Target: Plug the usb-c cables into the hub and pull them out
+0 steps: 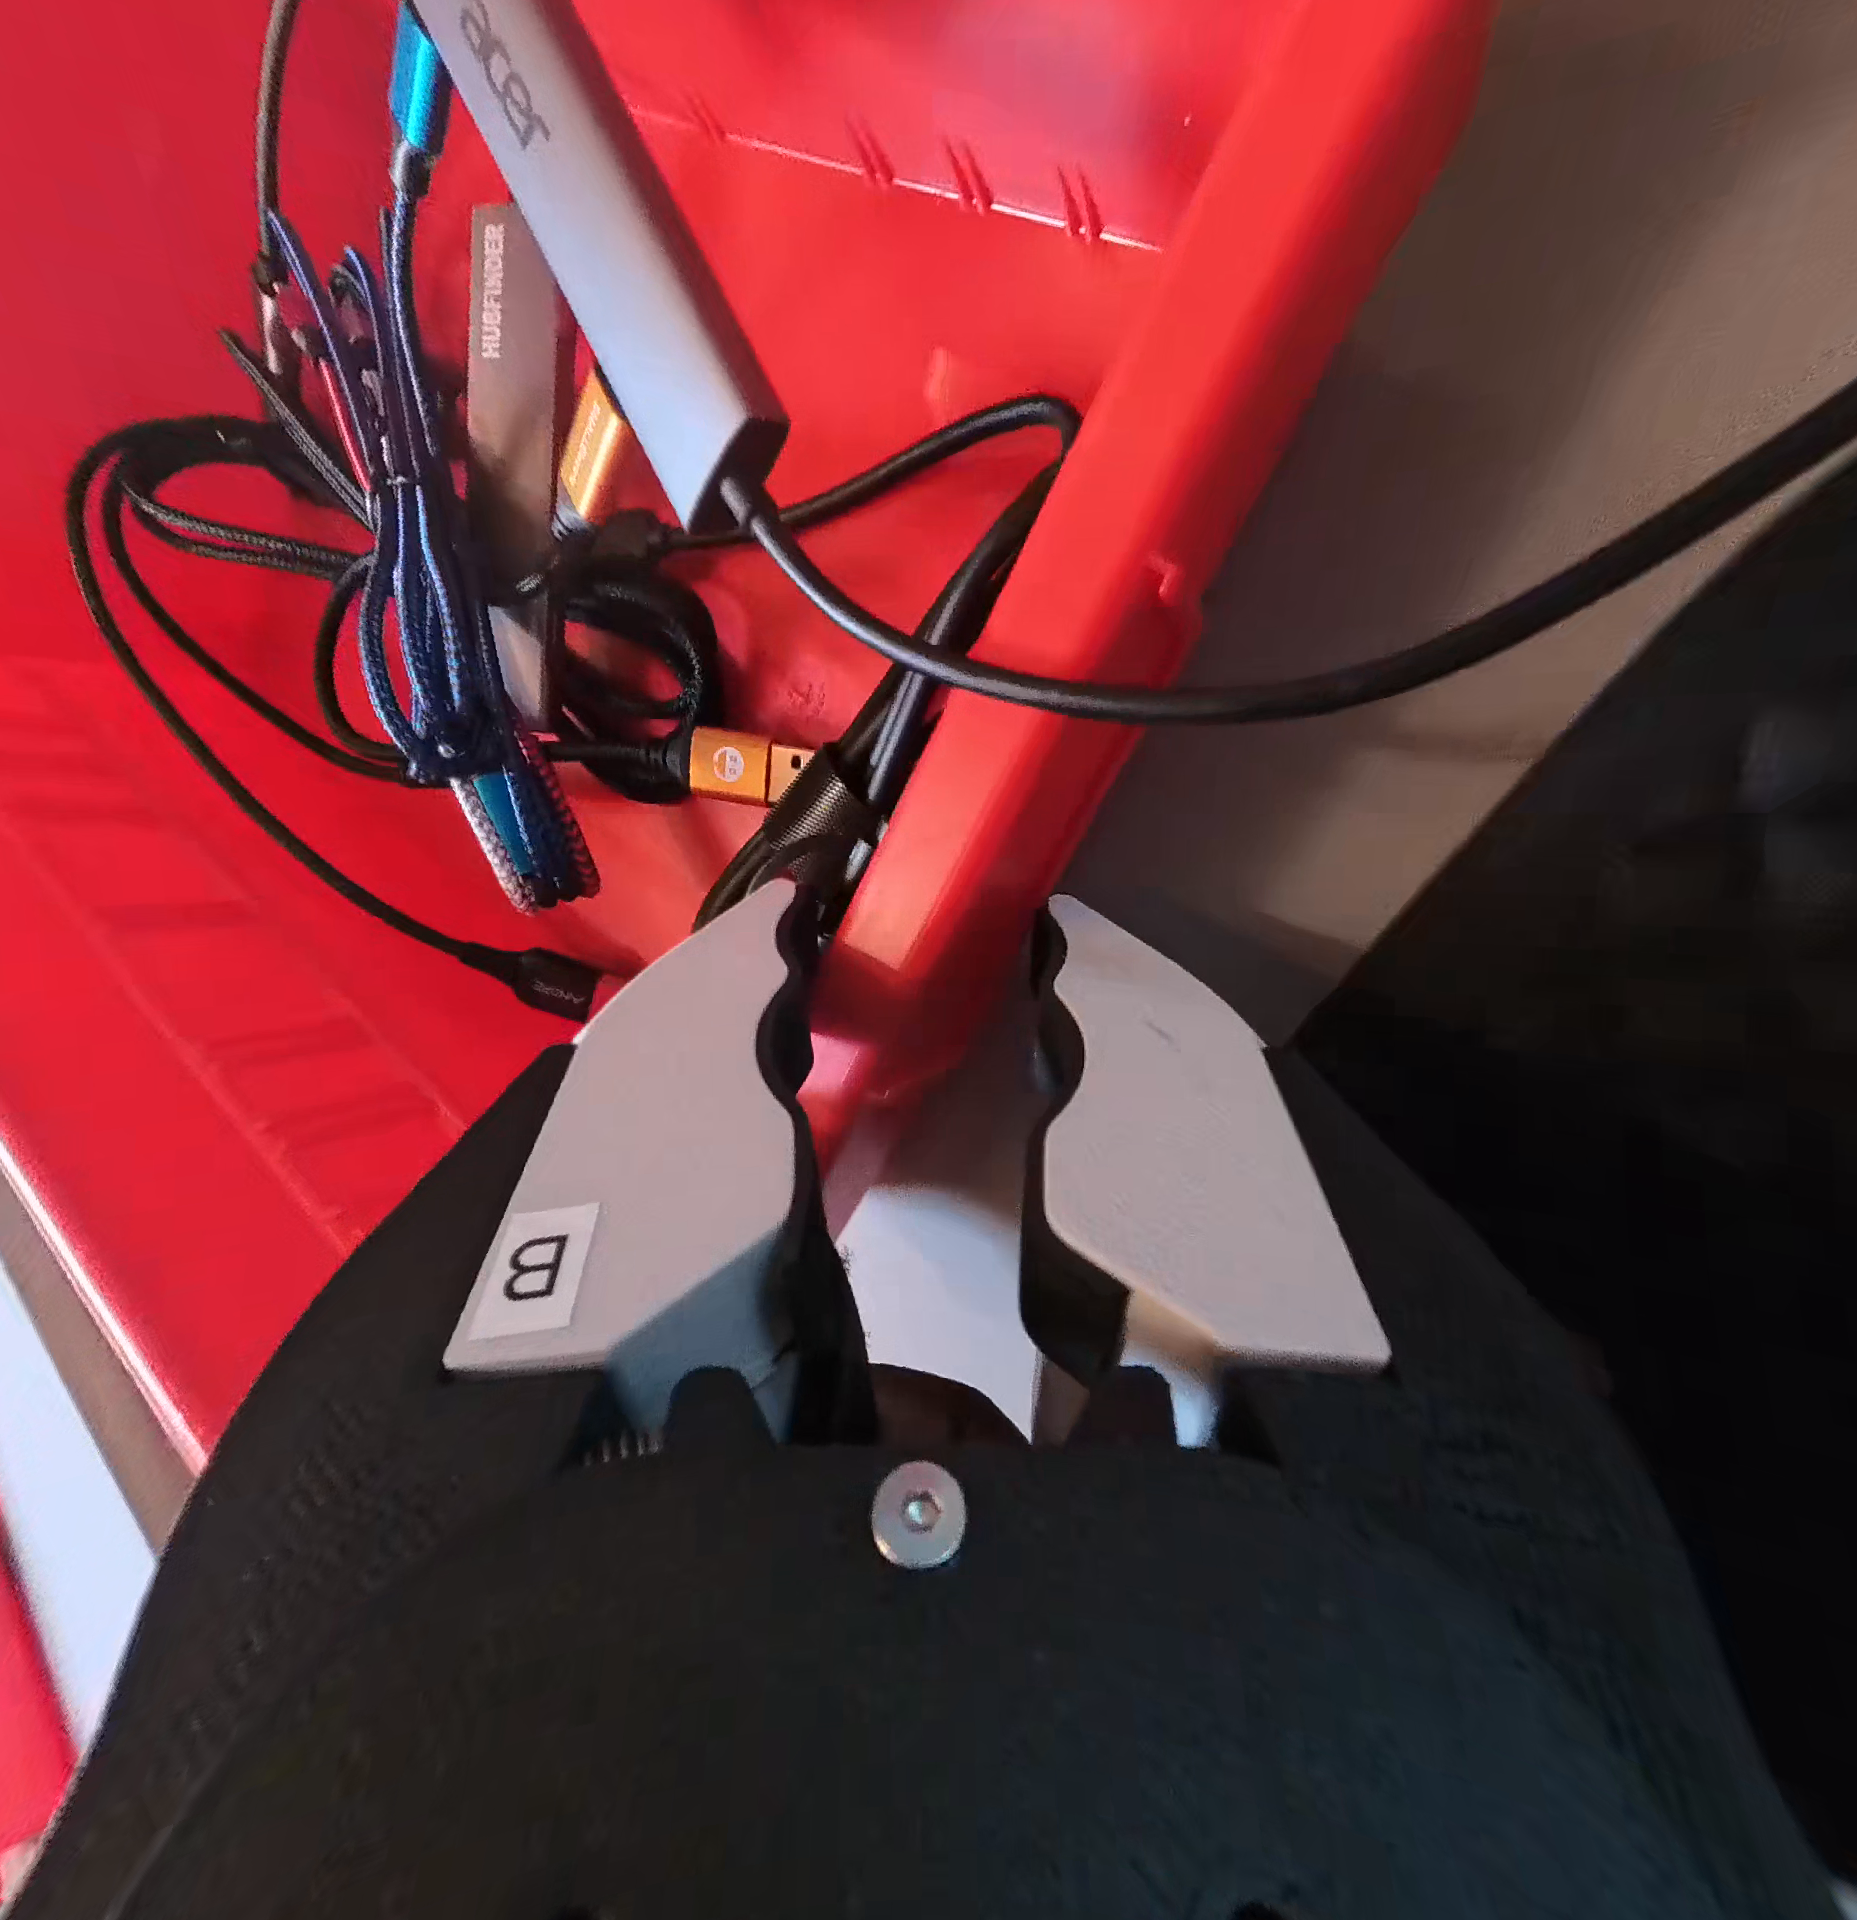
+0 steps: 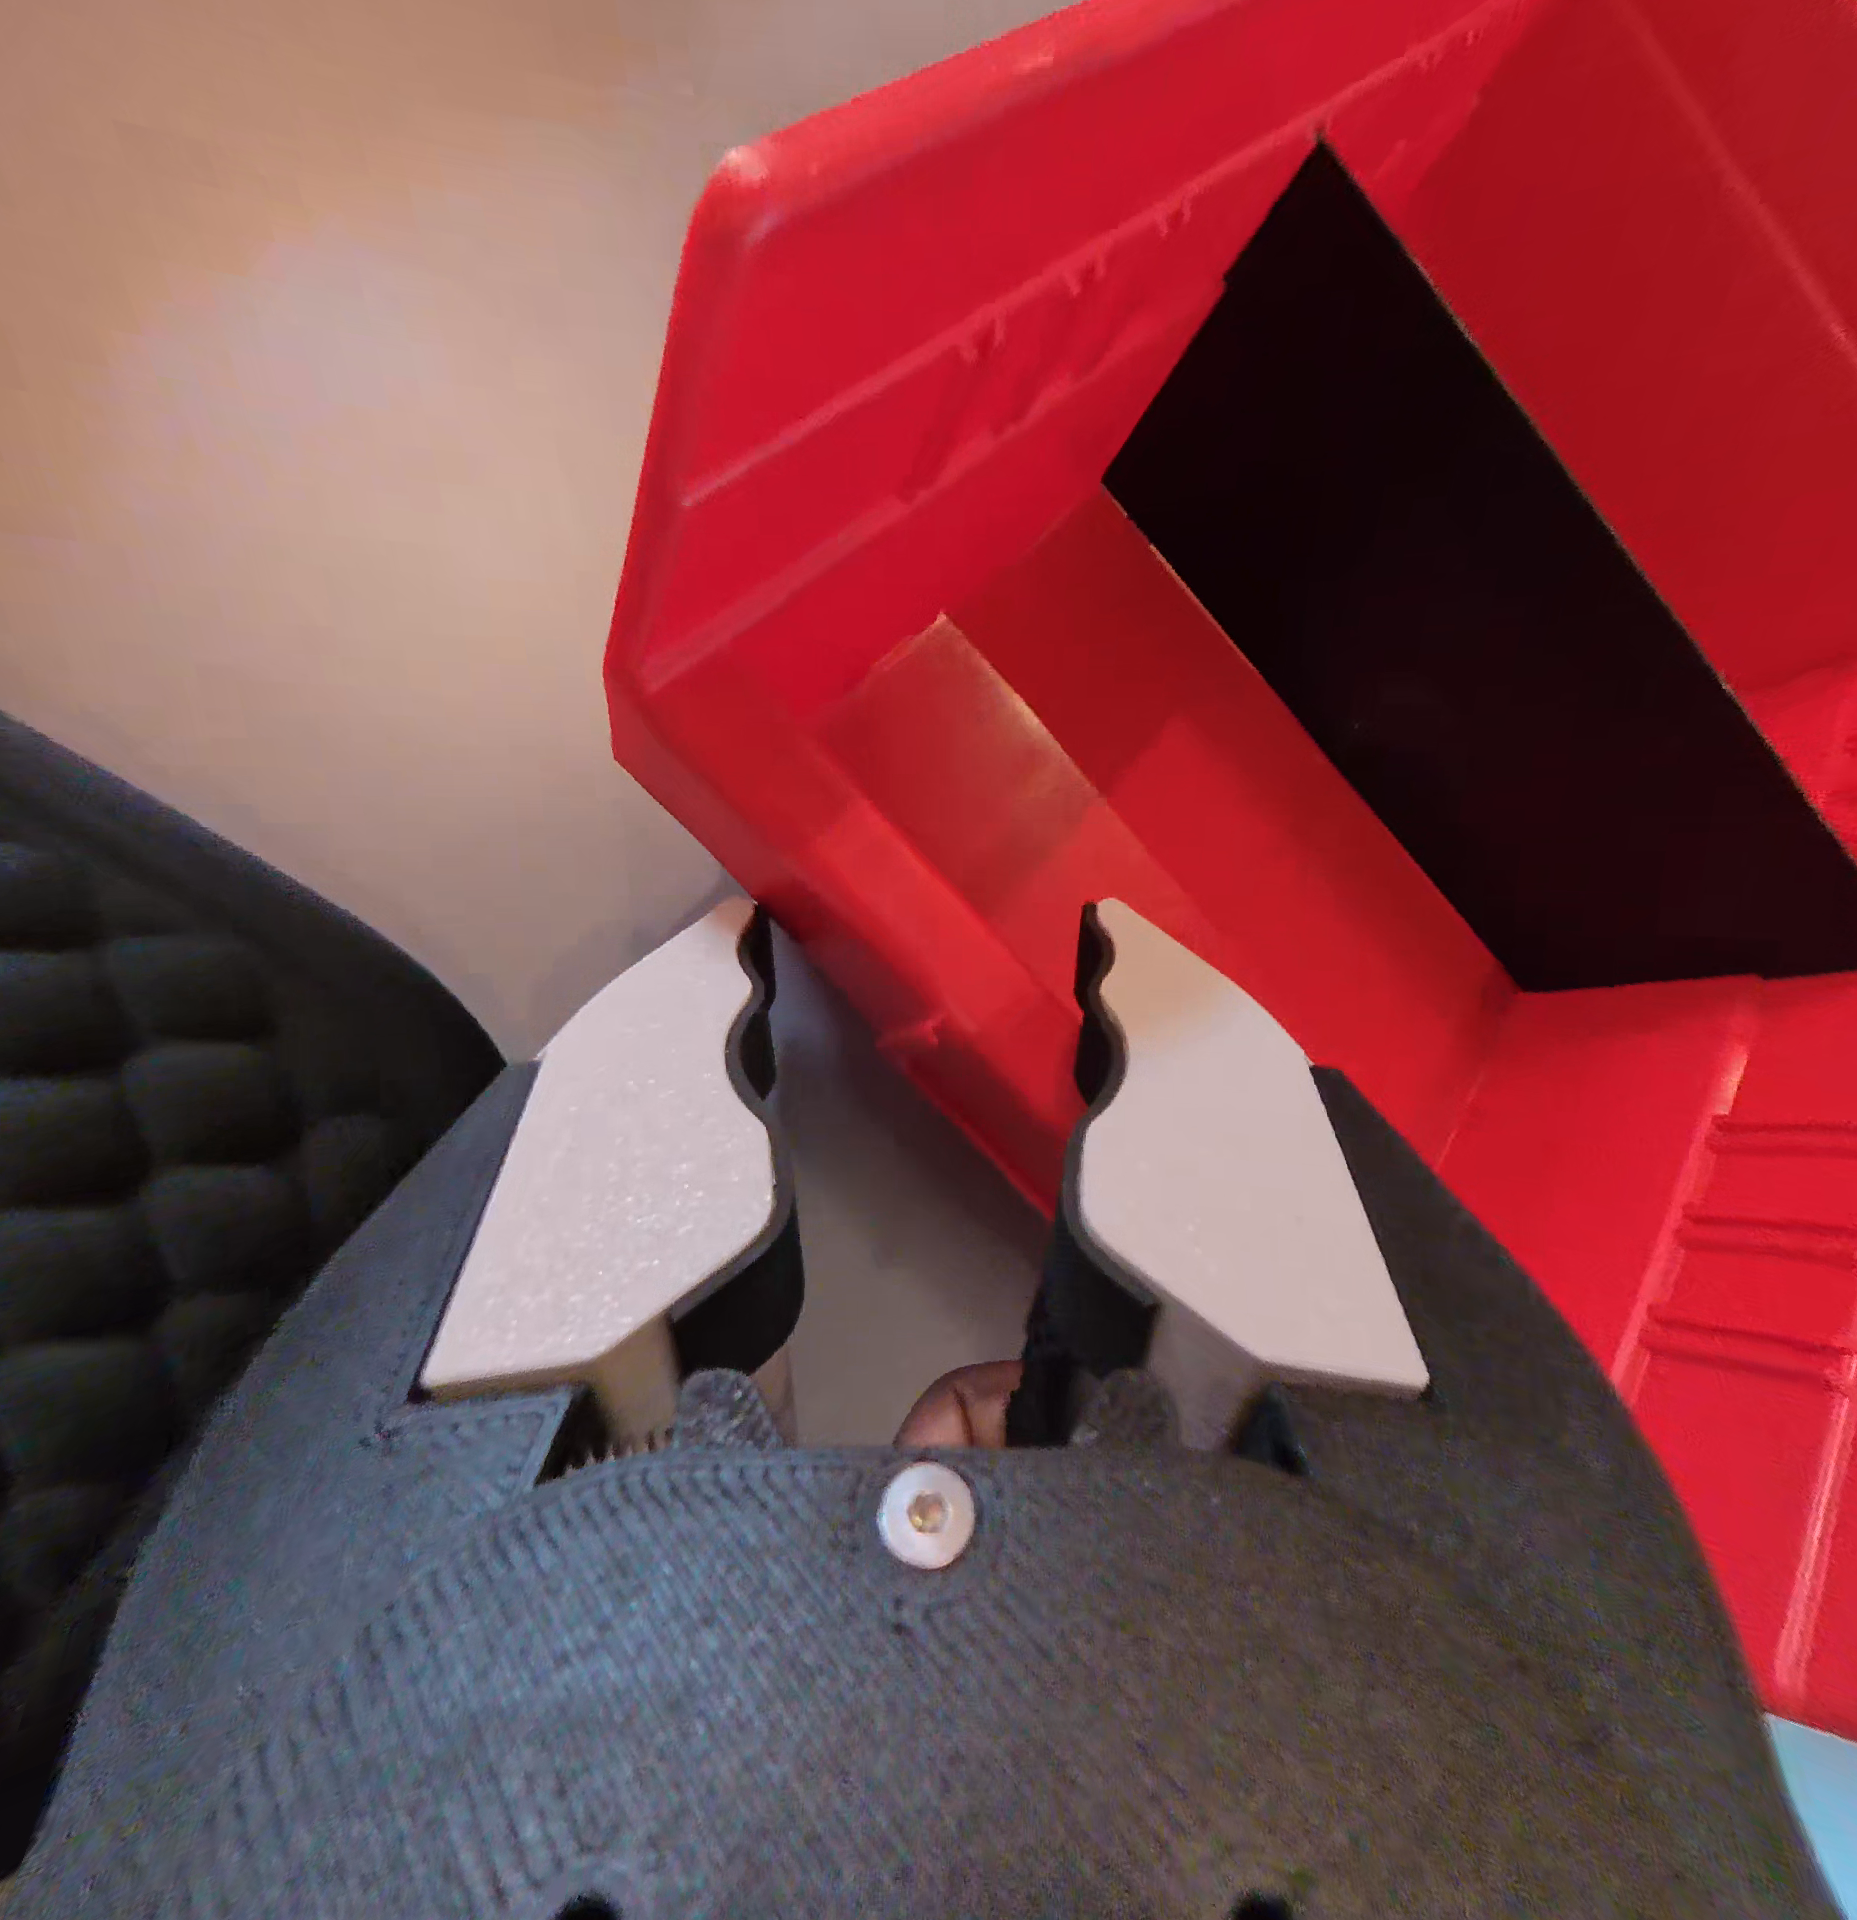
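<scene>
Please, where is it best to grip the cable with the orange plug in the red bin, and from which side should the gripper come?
Probably grip the orange plug itself, across its flat sides: that shell is rigid, the braided cord behind it is not. Come from above, the open side of the red bin. The plug tip lies close to the bin wall and a black cable bundle, so keep clear there.

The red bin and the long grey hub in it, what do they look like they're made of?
Red bin: likely moulded plastic, slightly glossy, judging by its ribs, rounded rim and soft highlights.
Grey hub: probably brushed aluminium, matte, given its even grey sheen and sharp edges; painted plastic is possible.
</scene>
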`<state>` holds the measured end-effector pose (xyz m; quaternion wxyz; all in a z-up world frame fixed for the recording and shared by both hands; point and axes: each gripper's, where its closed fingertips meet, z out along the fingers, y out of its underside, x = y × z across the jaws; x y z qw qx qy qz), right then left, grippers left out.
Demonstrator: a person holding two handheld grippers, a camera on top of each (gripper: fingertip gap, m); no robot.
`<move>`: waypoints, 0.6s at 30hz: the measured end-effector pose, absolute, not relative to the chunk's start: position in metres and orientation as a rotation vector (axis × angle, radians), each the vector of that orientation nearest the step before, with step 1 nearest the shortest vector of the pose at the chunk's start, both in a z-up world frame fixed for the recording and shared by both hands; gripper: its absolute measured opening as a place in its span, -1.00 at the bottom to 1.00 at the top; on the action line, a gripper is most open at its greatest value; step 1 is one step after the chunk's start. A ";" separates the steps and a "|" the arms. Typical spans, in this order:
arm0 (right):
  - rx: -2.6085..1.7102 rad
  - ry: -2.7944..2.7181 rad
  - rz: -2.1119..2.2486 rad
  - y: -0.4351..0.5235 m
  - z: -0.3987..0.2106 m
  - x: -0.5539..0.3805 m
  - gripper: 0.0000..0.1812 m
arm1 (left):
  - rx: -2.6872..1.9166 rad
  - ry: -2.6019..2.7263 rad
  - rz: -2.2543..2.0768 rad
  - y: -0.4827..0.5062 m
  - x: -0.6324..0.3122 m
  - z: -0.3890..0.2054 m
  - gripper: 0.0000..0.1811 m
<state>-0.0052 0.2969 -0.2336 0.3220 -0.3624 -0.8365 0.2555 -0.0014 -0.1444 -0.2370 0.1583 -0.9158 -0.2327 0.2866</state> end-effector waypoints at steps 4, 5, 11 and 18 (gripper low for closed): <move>-0.985 -2.205 0.652 0.310 -0.234 0.002 -0.38 | -2.644 -0.650 0.835 -0.171 0.012 -0.237 -0.56; -0.994 -2.208 0.644 0.313 -0.234 0.003 -0.38 | -2.642 -0.659 0.838 -0.177 0.015 -0.237 -0.56; -1.057 -2.217 0.607 0.331 -0.235 0.013 -0.37 | -2.676 -0.626 0.838 -0.219 0.031 -0.236 -0.57; -1.137 -2.223 0.556 0.352 -0.236 0.026 -0.37 | -2.749 -0.595 0.926 -0.281 0.047 -0.233 -0.53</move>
